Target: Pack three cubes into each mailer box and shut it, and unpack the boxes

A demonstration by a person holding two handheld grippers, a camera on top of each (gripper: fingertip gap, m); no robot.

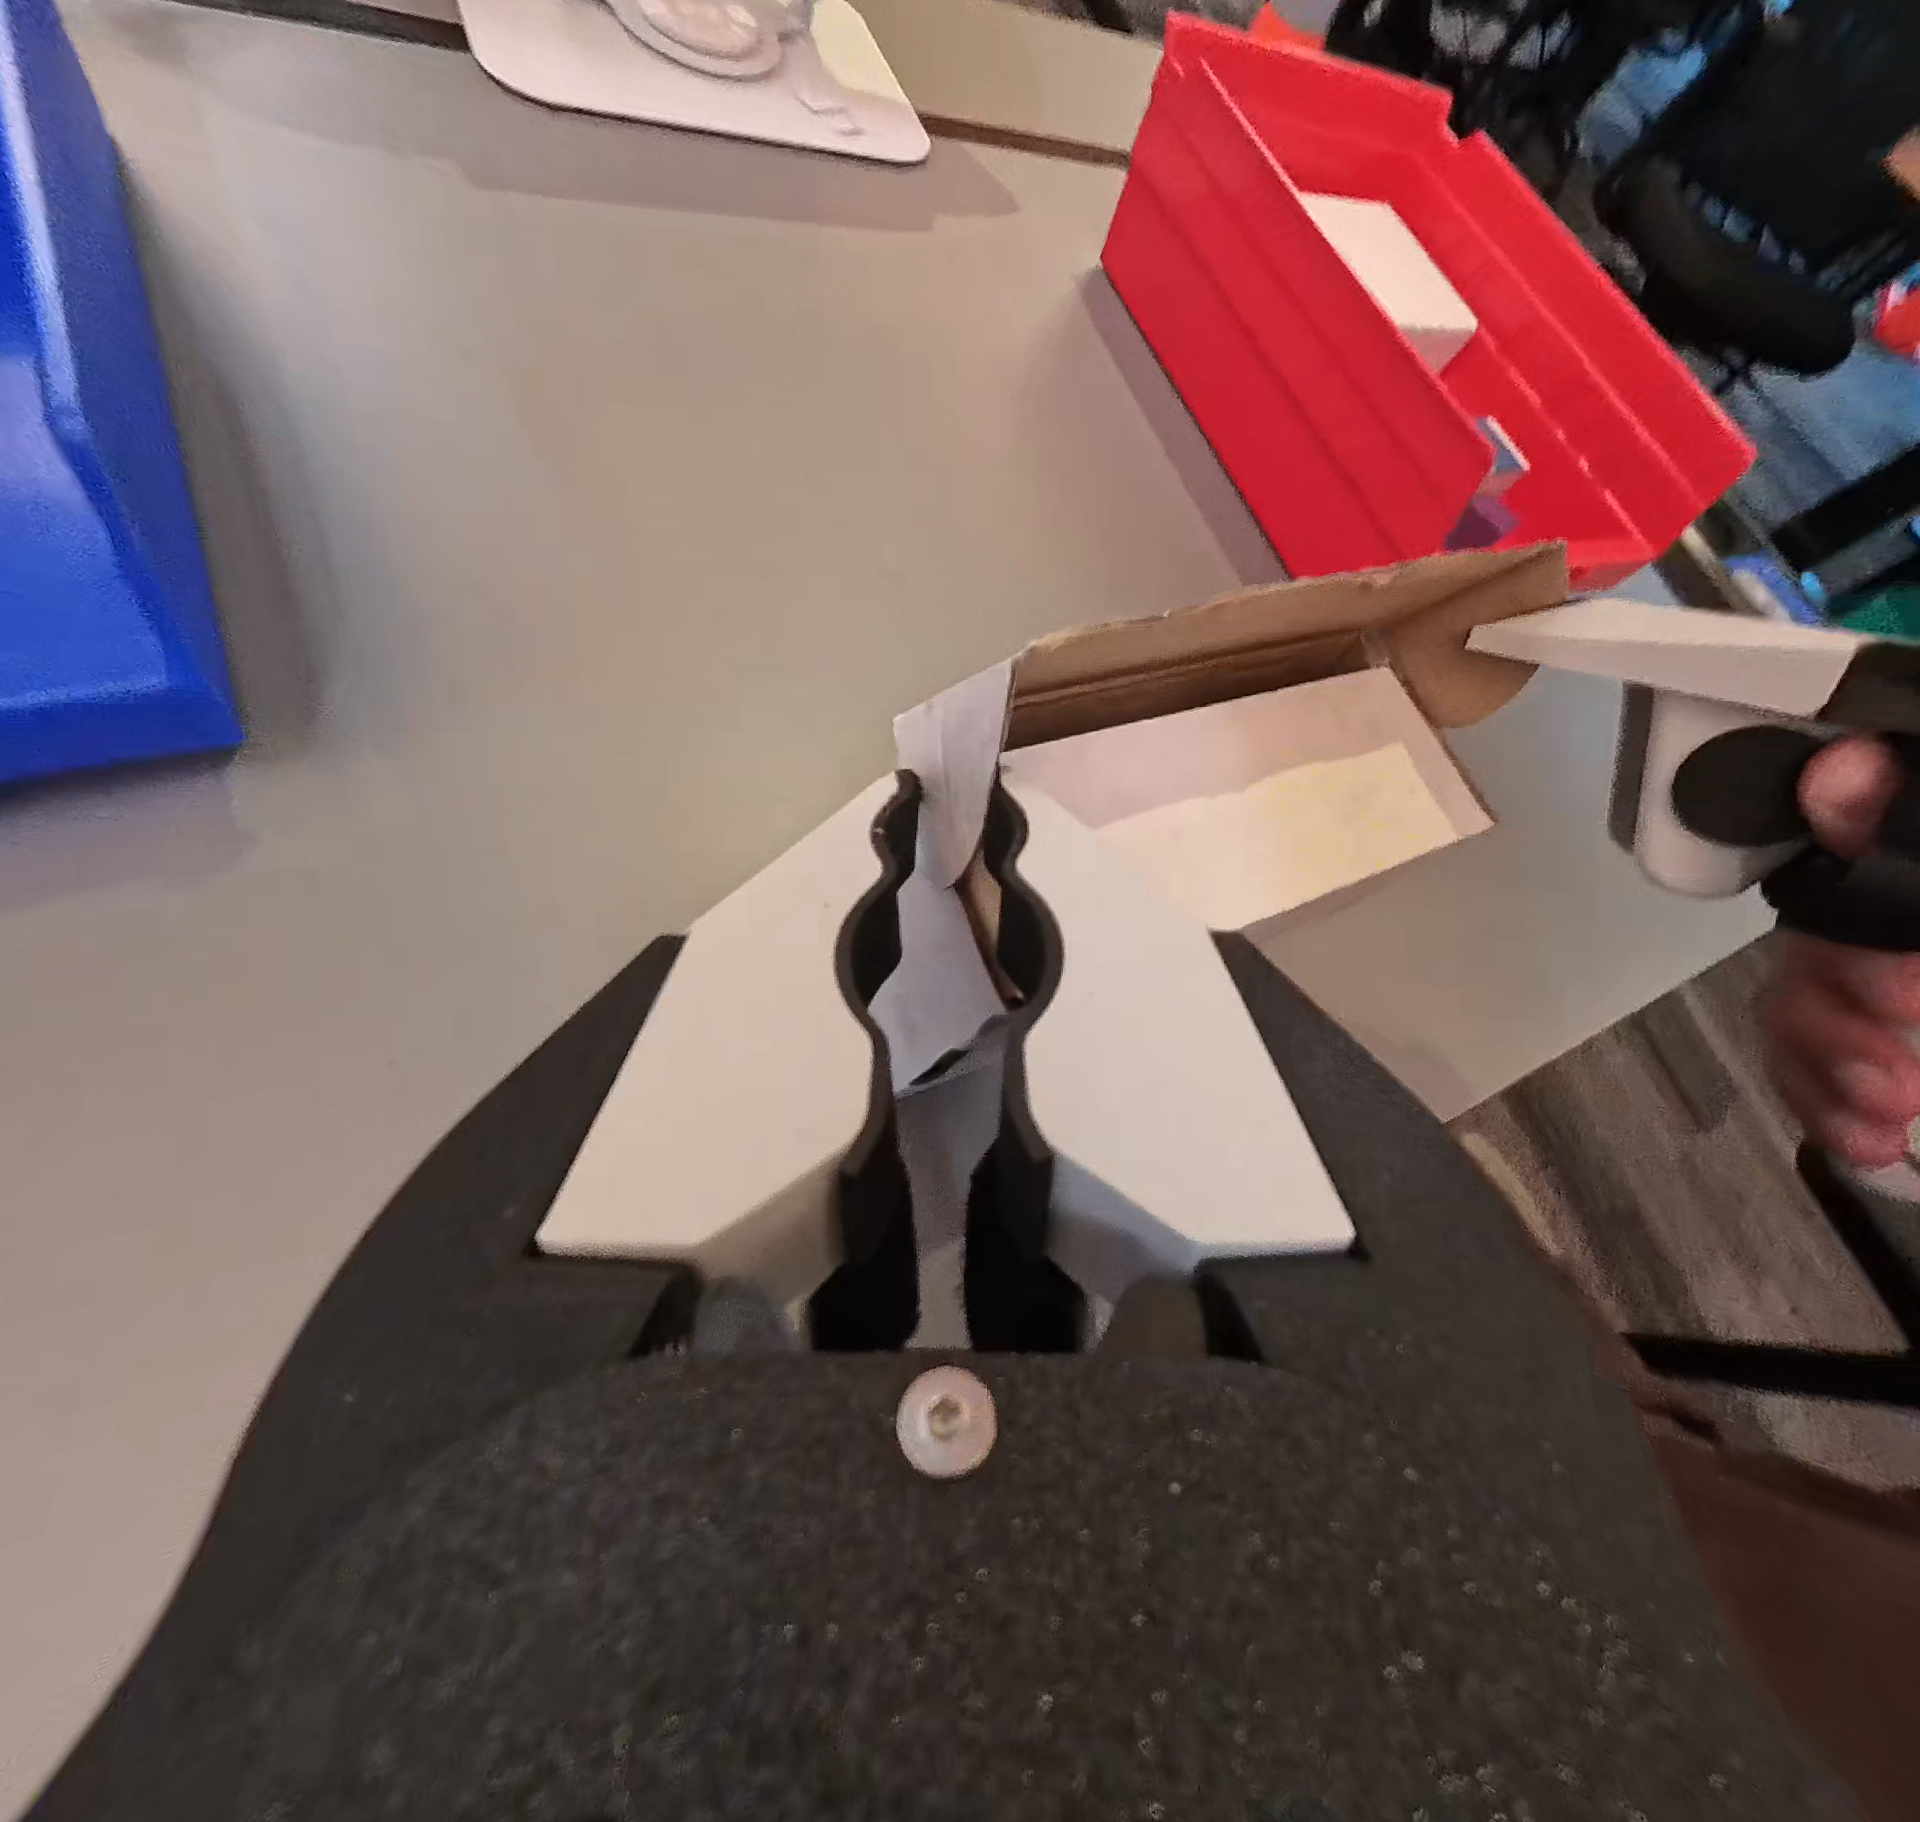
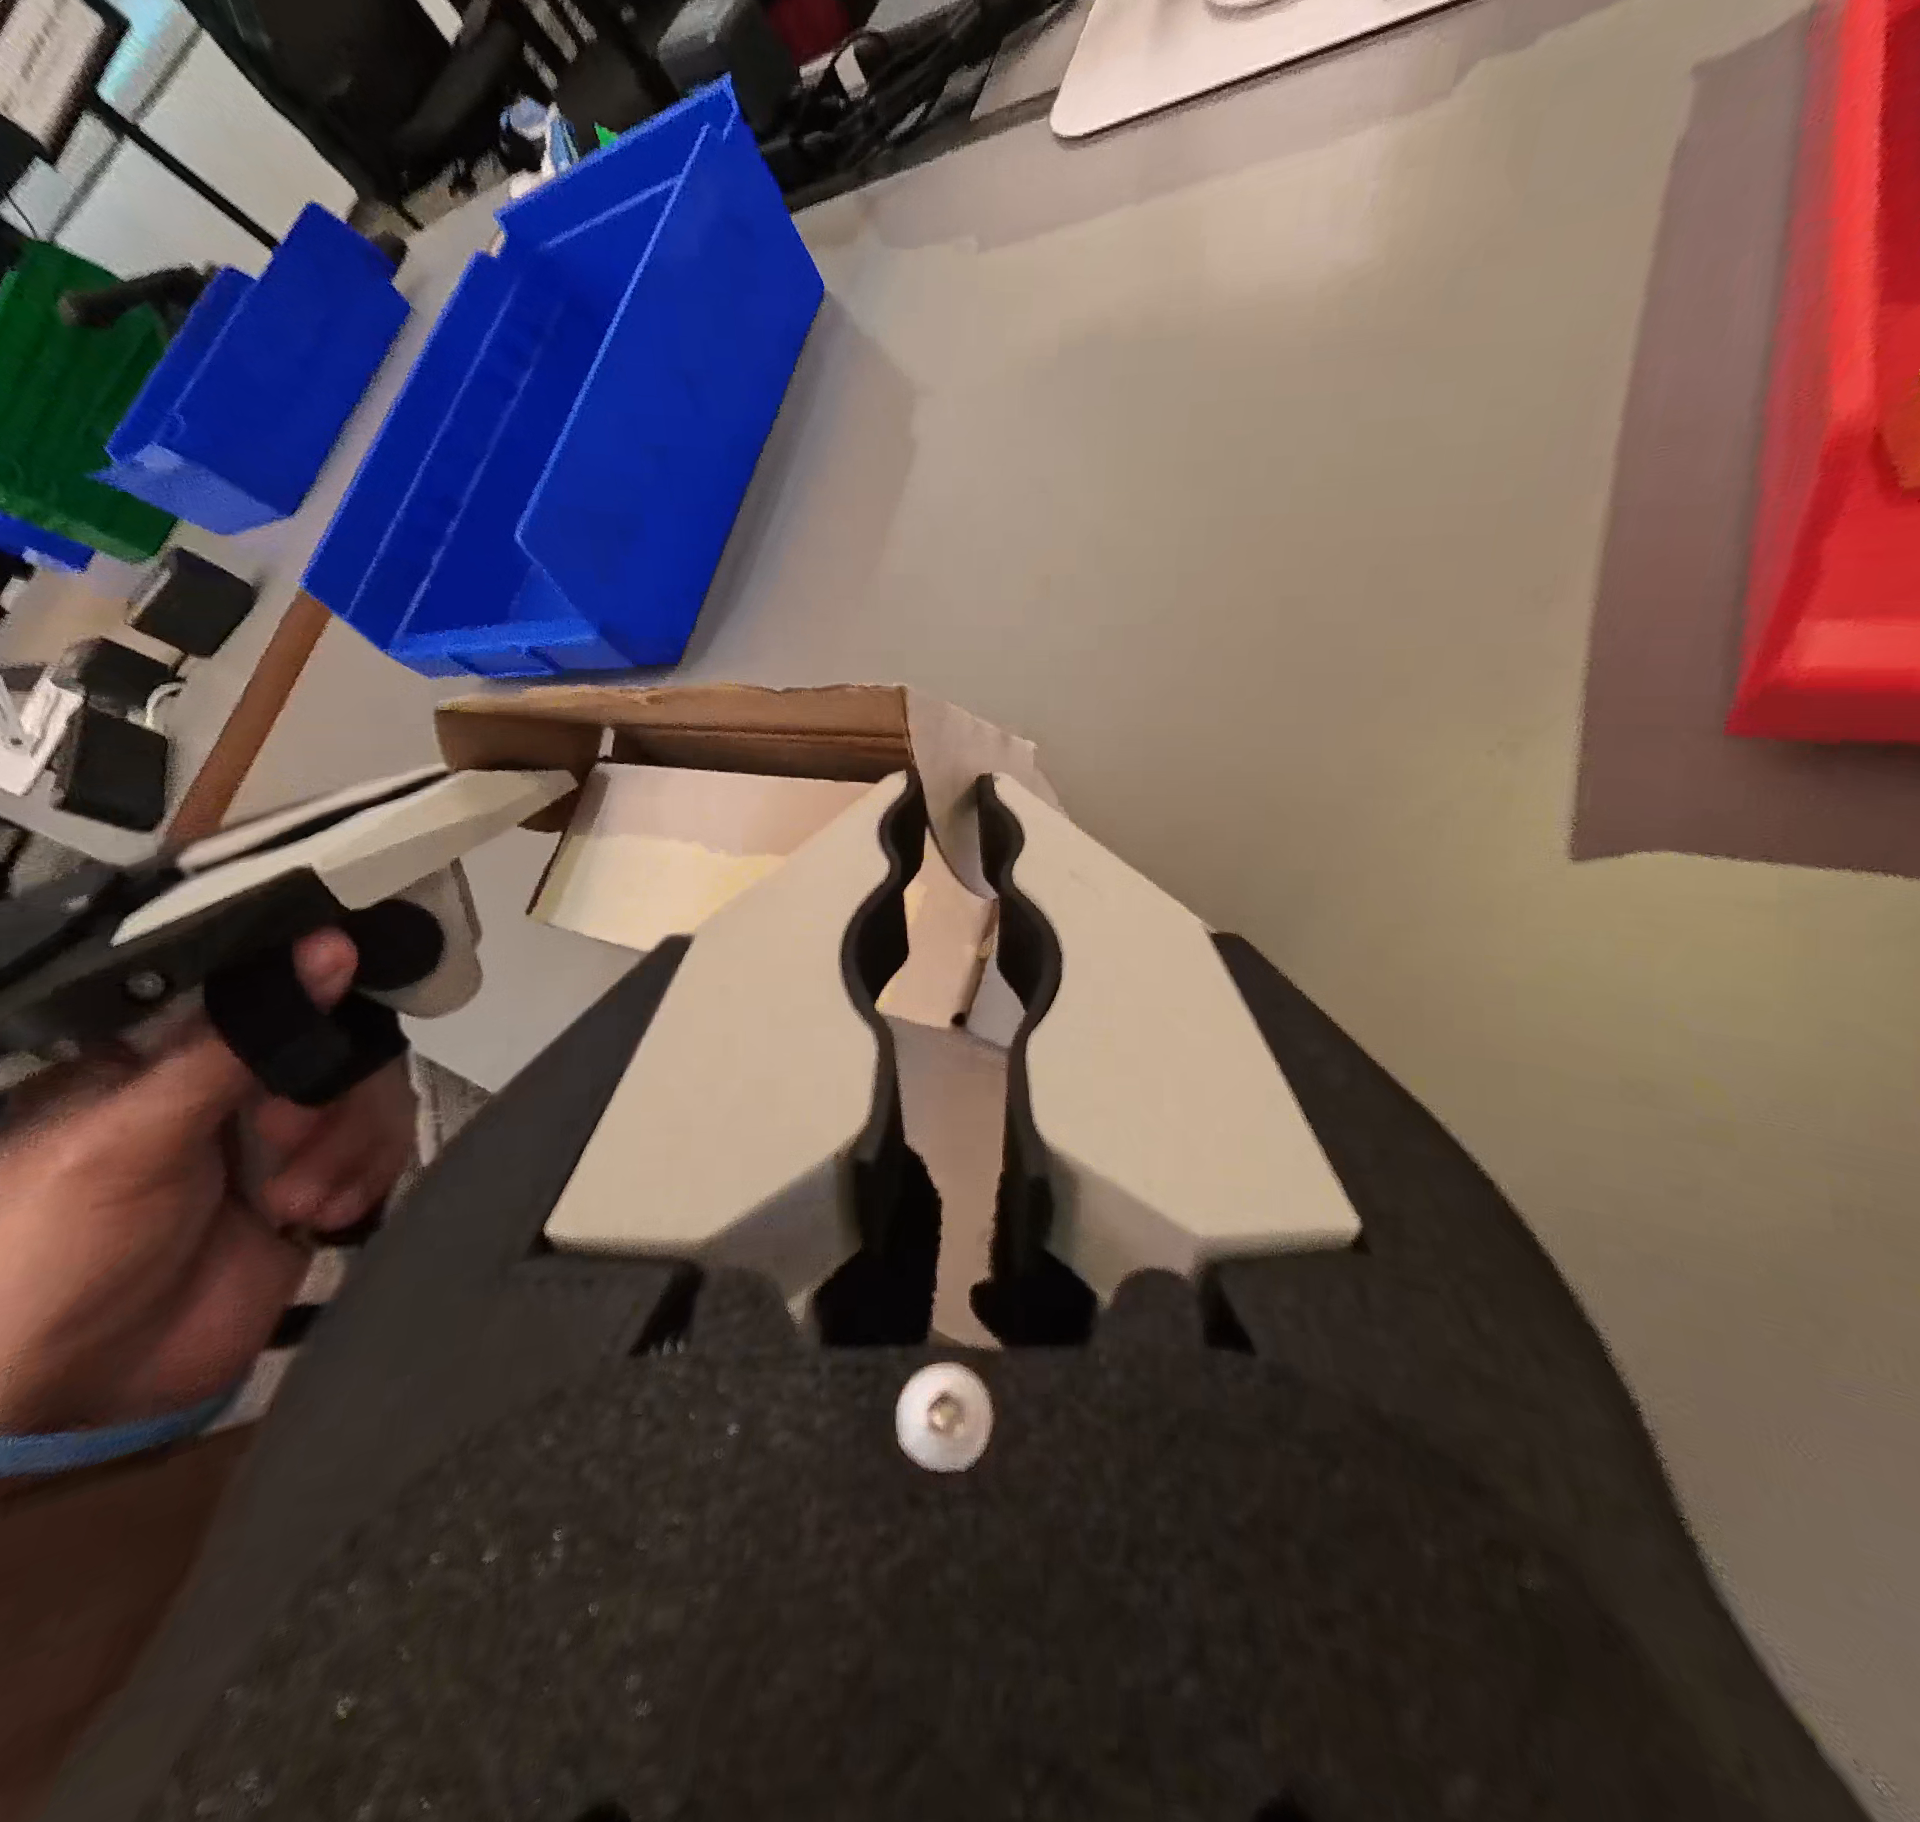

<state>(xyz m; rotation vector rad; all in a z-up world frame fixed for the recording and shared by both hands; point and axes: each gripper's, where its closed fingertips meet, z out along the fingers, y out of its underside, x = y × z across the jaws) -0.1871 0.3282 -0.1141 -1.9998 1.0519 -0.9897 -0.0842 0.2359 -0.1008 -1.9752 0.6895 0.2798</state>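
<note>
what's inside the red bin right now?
In the left wrist view, the red bin holds a white box at the far end and coloured cubes near the front. The bin's wall covers most of them, so their count can't be told.

Left hand-held gripper (image 1: 961,816): white fingers (image 1: 748,1024) with black wavy pads, drawn close together, pinching a thin flap between the tips; pointed forward and slightly downward. Seen from the right wrist view, it enters from the left, held level.

Right hand-held gripper (image 2: 951,816): same build, fingers (image 2: 1143,1024) drawn close, tips clamped on a thin flap. Seen from the left wrist view, it enters from the right edge.

Left hand (image 2: 156,1201): wrapped round the grip, index finger in a black loop.

Right hand (image 1: 1860,1024): blurred, at the handle.
</note>
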